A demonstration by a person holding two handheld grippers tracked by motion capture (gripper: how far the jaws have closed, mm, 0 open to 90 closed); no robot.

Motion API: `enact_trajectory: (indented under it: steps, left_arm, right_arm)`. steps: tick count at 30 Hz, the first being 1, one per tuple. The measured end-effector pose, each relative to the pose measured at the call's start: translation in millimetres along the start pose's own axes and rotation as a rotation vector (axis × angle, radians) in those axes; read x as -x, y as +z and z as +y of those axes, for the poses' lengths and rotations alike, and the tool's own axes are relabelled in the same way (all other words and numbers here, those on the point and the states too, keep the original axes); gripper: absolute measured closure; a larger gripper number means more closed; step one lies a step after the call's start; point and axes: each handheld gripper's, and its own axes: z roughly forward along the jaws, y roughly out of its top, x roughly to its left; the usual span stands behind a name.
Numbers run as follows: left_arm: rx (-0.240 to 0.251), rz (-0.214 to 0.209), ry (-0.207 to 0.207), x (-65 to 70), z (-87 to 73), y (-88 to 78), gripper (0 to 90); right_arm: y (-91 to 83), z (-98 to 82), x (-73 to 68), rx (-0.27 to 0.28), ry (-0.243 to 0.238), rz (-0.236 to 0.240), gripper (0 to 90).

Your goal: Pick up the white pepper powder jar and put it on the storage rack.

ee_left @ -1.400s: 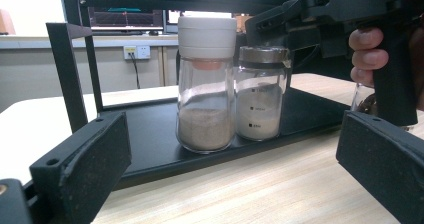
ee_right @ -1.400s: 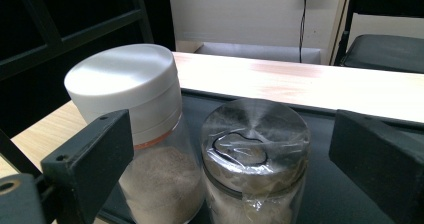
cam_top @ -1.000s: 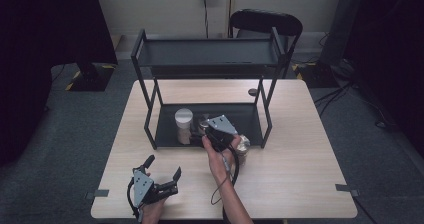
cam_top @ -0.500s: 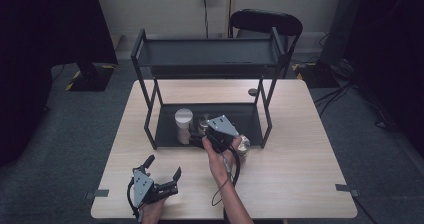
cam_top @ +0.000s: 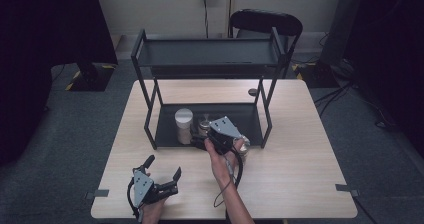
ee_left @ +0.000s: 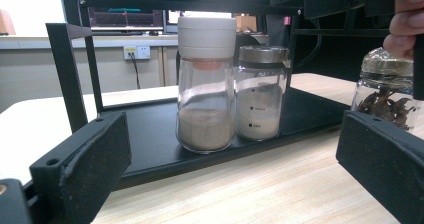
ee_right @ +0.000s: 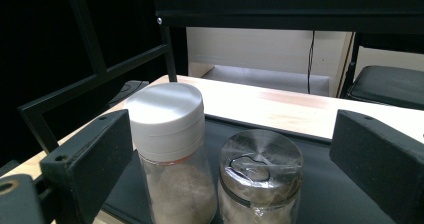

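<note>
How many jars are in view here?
3. A white-lidded jar and a metal-lidded jar stand side by side on the rack's bottom shelf; a third jar, holding dark dried pieces, is beside the right hand.

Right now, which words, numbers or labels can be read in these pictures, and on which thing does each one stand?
None can be read as text.
Metal-lidded jar: small dark marks on the glass, too blurred to read.
White-lidded jar: no print visible.
Jar of dried leaves: no label visible.
Black rack: no sign visible.
</note>
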Motion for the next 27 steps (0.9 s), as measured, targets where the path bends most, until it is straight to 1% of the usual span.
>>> enact_trajectory:
  steps: [4, 11, 14, 17, 23, 27]
  left_arm:
    - [0.000, 0.000, -0.001, 0.1, 0.1, 0.1, 0.3]
    - [-0.002, 0.001, 0.002, 0.2, 0.4, 0.1, 0.3]
    - [-0.002, 0.001, 0.004, 0.5, 0.4, 0.1, 0.3]
    - [-0.001, 0.001, 0.003, 0.4, 0.2, 0.0, 0.3]
    - [-0.002, 0.001, 0.004, 0.5, 0.4, 0.2, 0.3]
    - [-0.003, 0.001, 0.003, 0.5, 0.5, 0.1, 0.3]
  right_arm:
    - [-7.5, 0.9, 2.3, 0.025, -0.011, 0.014, 2.2]
    - [-18.9, 3.0, 2.3, 0.048, -0.015, 0.013, 2.2]
    - [-24.9, 2.6, 2.6, 0.070, -0.011, 0.017, 1.9]
    - [-29.3, 1.9, 2.6, 0.083, -0.017, 0.014, 1.7]
    - [-39.6, -0.3, 7.1, 0.104, 0.000, 0.002, 1.4]
    - [-43.5, 0.7, 7.7, 0.103, 0.000, -0.008, 1.4]
